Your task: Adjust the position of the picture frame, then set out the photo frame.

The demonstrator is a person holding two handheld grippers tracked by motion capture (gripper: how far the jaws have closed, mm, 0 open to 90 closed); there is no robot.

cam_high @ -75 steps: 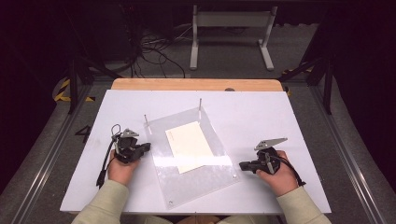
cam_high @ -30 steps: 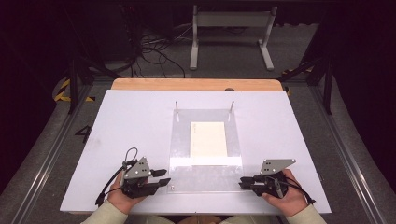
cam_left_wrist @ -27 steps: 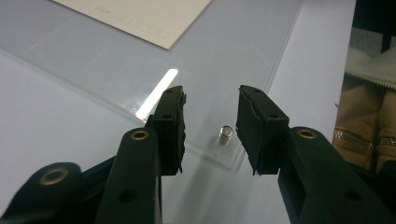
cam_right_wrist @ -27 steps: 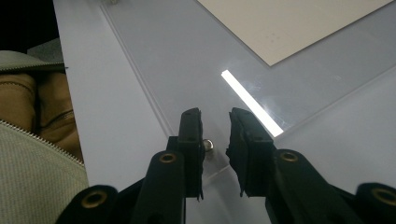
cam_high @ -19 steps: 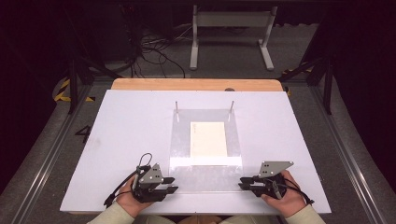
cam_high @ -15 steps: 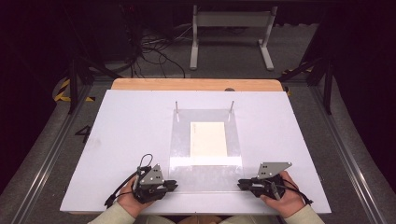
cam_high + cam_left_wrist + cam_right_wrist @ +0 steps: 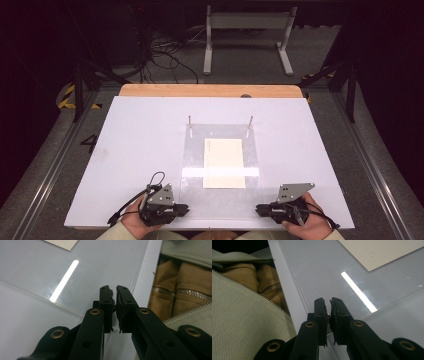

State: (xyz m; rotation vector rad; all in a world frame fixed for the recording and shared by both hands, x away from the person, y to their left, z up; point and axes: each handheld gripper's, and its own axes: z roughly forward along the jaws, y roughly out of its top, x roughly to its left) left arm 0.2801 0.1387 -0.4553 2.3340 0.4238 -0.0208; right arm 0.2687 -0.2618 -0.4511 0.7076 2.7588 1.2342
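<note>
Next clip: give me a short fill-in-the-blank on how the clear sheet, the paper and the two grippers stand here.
1. The cream paper lies under the clear ____.
2. At the sheet's far edge stand ____ thin metal pins.
3. The left gripper and the right gripper sit at the sheet's ____ corners, jaws nearly together.

Missing words: sheet; two; near

Grey floor — cables, white stand

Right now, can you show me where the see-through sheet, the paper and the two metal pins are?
see-through sheet (image 7: 195, 165): high view, its bare left part.
paper (image 7: 223, 163): high view, its middle.
left metal pin (image 7: 190, 122): high view, its shaft.
right metal pin (image 7: 250, 123): high view, its shaft.
</note>
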